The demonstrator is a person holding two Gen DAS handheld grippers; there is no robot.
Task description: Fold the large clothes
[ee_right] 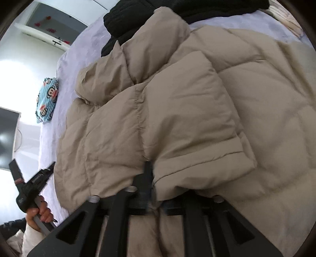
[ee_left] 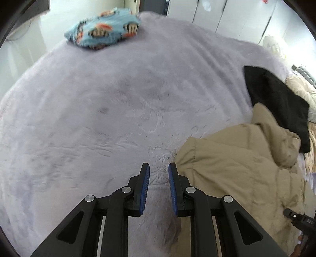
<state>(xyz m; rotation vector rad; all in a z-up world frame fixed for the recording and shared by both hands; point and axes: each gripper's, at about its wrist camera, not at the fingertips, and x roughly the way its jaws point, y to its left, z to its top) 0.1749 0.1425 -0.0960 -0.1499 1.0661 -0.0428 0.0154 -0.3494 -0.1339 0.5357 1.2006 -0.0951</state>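
A puffy beige jacket (ee_left: 237, 168) lies spread on the lavender bed cover (ee_left: 98, 108) and fills most of the right wrist view (ee_right: 177, 98). My left gripper (ee_left: 158, 166) hovers over bare cover just left of the jacket's edge. Its blue pads stand a narrow gap apart with nothing between them. The same gripper (ee_right: 33, 181) shows in the right wrist view, held in a hand (ee_right: 42, 213). My right gripper (ee_right: 156, 178) is down in the jacket, with a cuffed fold bunched between its fingers. One finger (ee_right: 147, 174) shows; cloth covers the other.
A black garment (ee_left: 276, 98) lies on the jacket's far end (ee_right: 128, 15). A blue cartoon-print folded cloth (ee_left: 104, 27) sits at the bed's far corner (ee_right: 46, 98). White cupboards (ee_left: 217, 11) stand behind the bed, and a cream cushion (ee_left: 302, 89) lies at the right.
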